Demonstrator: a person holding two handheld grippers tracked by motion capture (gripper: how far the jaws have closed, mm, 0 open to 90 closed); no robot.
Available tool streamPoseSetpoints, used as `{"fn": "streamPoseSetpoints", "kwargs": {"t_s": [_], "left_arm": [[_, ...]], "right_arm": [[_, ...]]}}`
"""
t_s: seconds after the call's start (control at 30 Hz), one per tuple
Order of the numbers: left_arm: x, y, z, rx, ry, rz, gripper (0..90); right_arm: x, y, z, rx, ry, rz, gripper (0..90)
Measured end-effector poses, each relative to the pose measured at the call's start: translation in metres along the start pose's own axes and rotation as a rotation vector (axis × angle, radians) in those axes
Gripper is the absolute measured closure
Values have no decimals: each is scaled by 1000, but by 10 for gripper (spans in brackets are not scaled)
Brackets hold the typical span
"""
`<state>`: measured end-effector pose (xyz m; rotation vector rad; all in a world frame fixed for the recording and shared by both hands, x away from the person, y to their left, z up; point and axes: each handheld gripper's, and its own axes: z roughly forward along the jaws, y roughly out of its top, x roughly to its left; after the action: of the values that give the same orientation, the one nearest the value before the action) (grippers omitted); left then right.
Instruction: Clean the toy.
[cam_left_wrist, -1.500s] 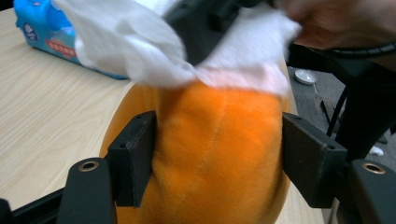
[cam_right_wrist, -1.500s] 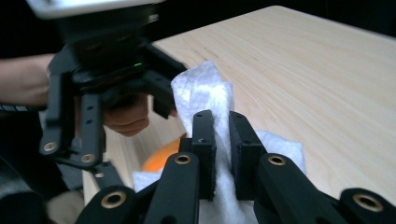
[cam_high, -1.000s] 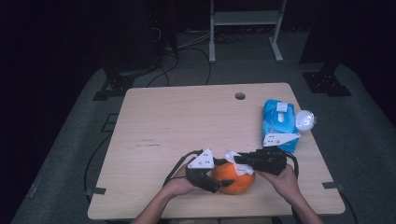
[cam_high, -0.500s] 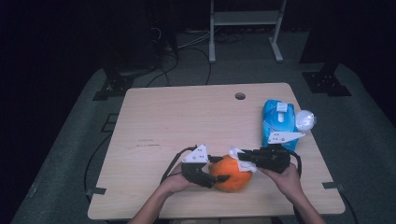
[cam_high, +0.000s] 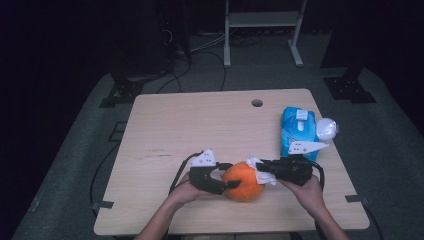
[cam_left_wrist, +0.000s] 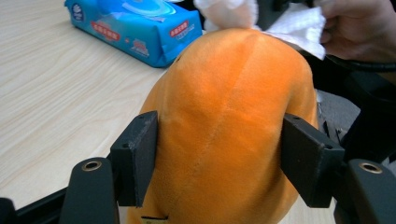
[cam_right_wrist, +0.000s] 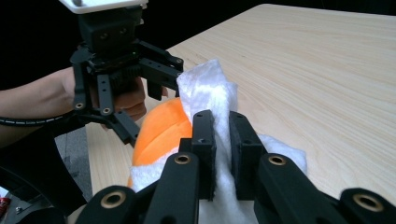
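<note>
Orange plush toy (cam_high: 243, 181) is held near the front edge of the table (cam_high: 175, 125), between the two grippers. It is clamped by the left gripper (cam_high: 226, 185), whose pads are seen in the left gripper view pressed into both flanks of the soft body (cam_left_wrist: 229, 126); those jaws have just been closing further on it. A white wipe (cam_right_wrist: 210, 98) is pinched between the nearly closed jaws of the right gripper (cam_right_wrist: 222, 154), and in the high view the wipe (cam_high: 259, 171) is laid against the toy's upper right side. The work is judged to be a wiping of the toy, with the wipe already pulled out and brought into contact. How much of the surface has been cleaned cannot be told; no dirt is seen on the visible fabric. A blue pack of wipes (cam_high: 299, 131) lies near the right edge, well apart from the toy, with a small white round object (cam_high: 327, 128) just beside it.
</note>
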<state>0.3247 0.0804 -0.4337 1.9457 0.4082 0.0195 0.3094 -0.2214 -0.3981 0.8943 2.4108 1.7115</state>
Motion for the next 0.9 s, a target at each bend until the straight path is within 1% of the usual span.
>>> {"fn": "streamPoseSetpoints", "kwargs": {"t_s": [0.07, 0.13, 0.2, 0.33, 0.43, 0.5, 0.53, 0.57, 0.6, 0.67, 0.73, 0.8, 0.9], "left_arm": [[2, 0, -1, -5, 11, -17, 333], [3, 1, 0, -11, 28, -43, 335], [3, 1, 1, -14, 41, -52, 335], [3, 0, 3, -23, 55, -77, 335], [3, 0, 2, -24, 55, -81, 335], [3, 1, 2, -19, 39, -78, 335], [4, 0, 1, -16, 22, -70, 333], [4, 0, 1, -16, 17, -67, 332], [4, -1, 0, -16, 13, -67, 331], [5, -1, 0, -17, 13, -74, 331], [6, -2, 0, -21, 8, -77, 330], [5, -2, 1, -25, 4, -82, 330], [3, -1, 3, -23, 9, -71, 325]], "right_arm": [[2, 1, 0, -2, 0, -3, 816], [4, 2, 0, -6, 0, -14, 815], [9, 4, 3, -8, 0, -31, 815], [17, 6, 9, -11, 16, -59, 814], [18, 7, 10, -14, -4, -82, 815], [14, 6, 8, -26, -19, -69, 815], [10, 5, 6, -33, -39, -57, 815], [5, 3, 5, -34, -60, -48, 815], [2, 1, 4, -33, -70, -39, 815], [-7, -3, 2, -31, -77, 1, 814], [-11, -7, 2, -22, -77, 15, 815], [-12, -7, 2, -24, -73, 26, 815], [-6, -4, 2, -34, -64, 8, 815]]}}
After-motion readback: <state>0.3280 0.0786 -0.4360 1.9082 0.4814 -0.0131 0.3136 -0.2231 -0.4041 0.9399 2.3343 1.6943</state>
